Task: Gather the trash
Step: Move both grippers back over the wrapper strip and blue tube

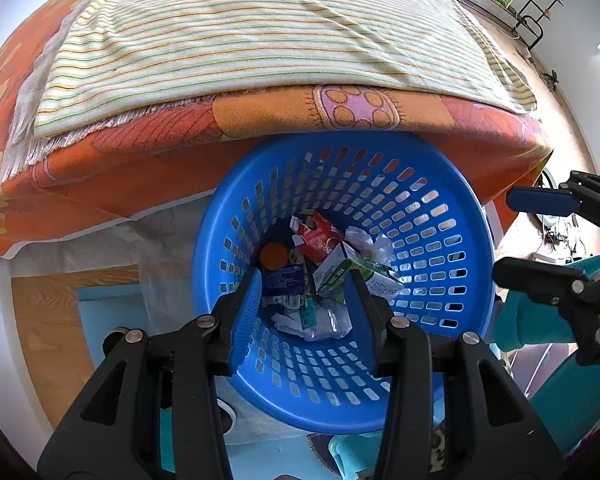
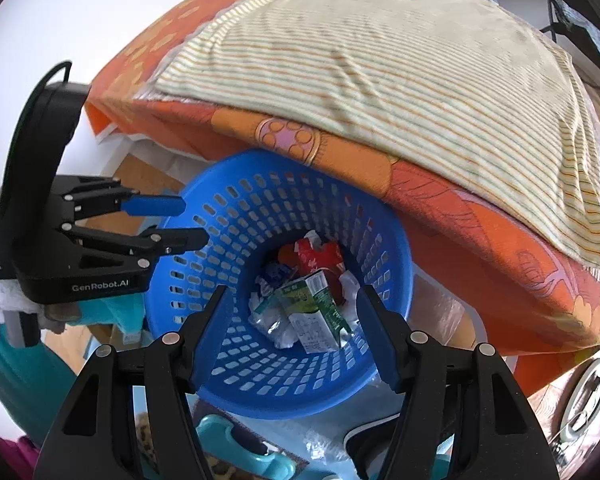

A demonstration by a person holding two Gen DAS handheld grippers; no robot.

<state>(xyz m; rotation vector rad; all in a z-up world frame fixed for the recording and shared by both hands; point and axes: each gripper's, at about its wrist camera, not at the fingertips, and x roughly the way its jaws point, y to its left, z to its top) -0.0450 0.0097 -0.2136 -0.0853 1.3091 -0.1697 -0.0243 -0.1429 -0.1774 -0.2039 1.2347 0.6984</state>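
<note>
Both grippers over blue basket (image 1: 452, 240) beside bed (image 1: 260, 40). Left gripper (image 1: 304, 288) jaws apart, empty. Right gripper (image 2: 294, 316) jaws apart, empty. Green carton (image 2: 312, 312) lies in basket among trash, below both jaws.

left tongs (image 1: 306, 280): parted, empty | over blue basket (image 1: 472, 248) (trash inside) | green carton (image 1: 356, 274) on top

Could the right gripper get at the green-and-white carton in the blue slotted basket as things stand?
Probably yes: the right gripper hangs open over the blue slotted basket, and the green-and-white carton lies on top, uncovered.
</note>
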